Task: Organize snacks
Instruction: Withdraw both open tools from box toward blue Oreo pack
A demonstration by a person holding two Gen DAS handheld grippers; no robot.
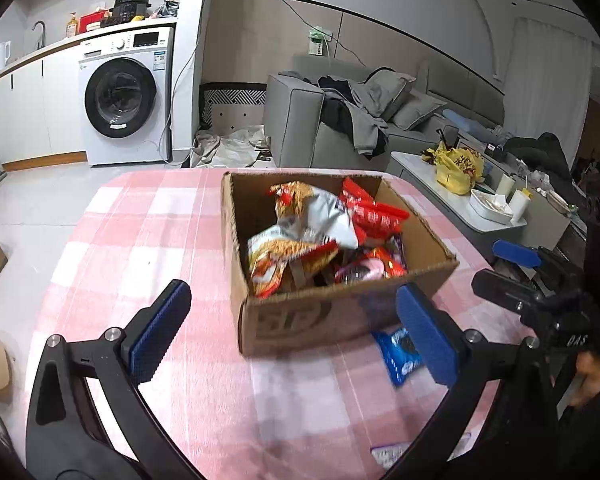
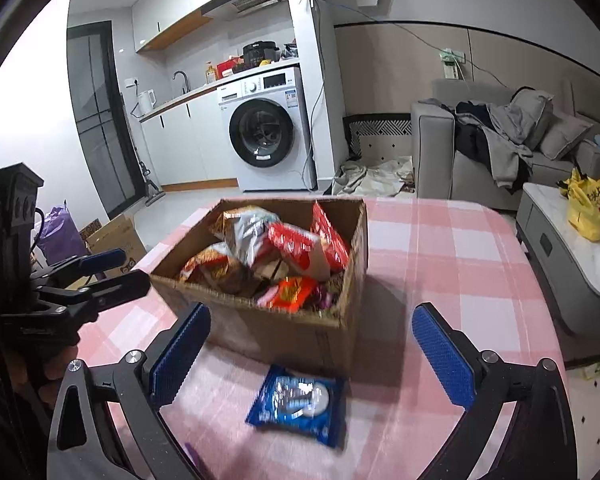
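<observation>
- Right wrist view: right hand-held gripper (image 2: 312, 348) spread wide, nothing between its fingers. The blue snack packet (image 2: 298, 404) lies flat on the pink checked surface (image 2: 460, 264), just in front of the cardboard box (image 2: 284, 332) and below the gap between the fingers.
- Left wrist view: left hand-held gripper (image 1: 292, 332) also spread wide and empty. Here the same packet (image 1: 396, 354) is partly hidden behind the right-side finger, close against the box's near wall.
- Box sits on the surface, open-topped, already heaped with crinkled bags, red, orange and silver; some rise to the rim.
- Risks, as I judge them: the packet is flat and glossy, so fingers closing from above may skate over it or pinch only film; it lies so near the box that a low approach could shove the box; dropping it on the heap could let it slide off or tip a bag over the rim.
- Packet: blue wrapper, white round print, slightly puffed; detail blurred.
- A pale wrapper edge (image 1: 388, 454) shows at the surface's near edge; unclear what.
</observation>
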